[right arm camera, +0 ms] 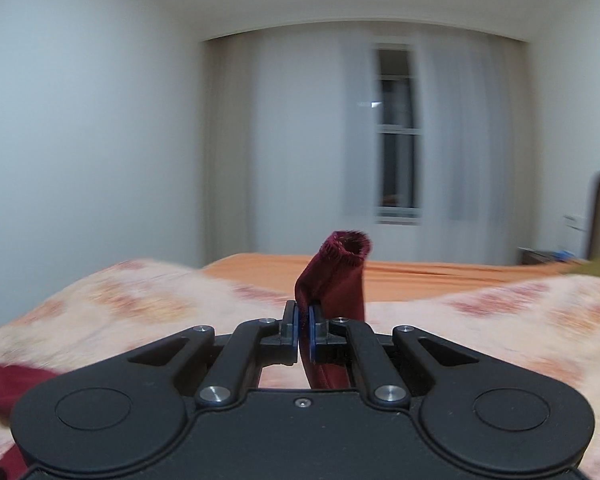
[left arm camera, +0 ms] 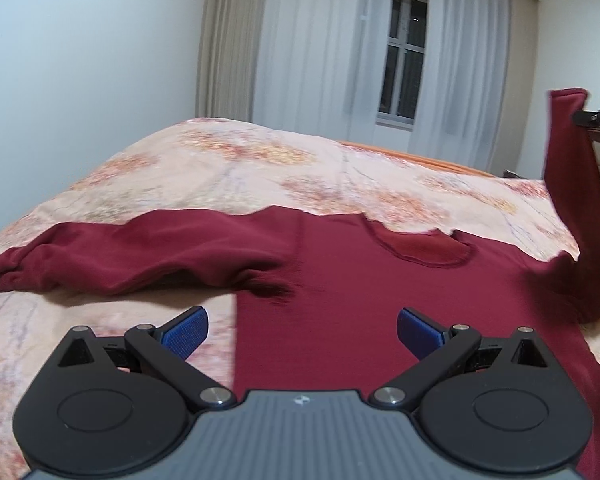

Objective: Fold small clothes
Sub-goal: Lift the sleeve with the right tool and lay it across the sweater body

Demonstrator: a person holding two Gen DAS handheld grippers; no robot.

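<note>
A dark red shirt (left arm camera: 339, 280) on a peach, floral-patterned bedspread (left arm camera: 228, 168); orange sheet (right arm camera: 419, 270), white curtains (left arm camera: 300, 48), blue pads (left arm camera: 186, 330) on black jaws.

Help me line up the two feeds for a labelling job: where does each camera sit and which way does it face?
Left wrist: sits on the left gripper, open, facing along the bed over the maroon shirt towards the window; own blue pads show.
Right wrist: sits on the right gripper, facing the same window, shut on the raised sleeve.
Shared: bed, window, curtains, the lifted sleeve.
</note>
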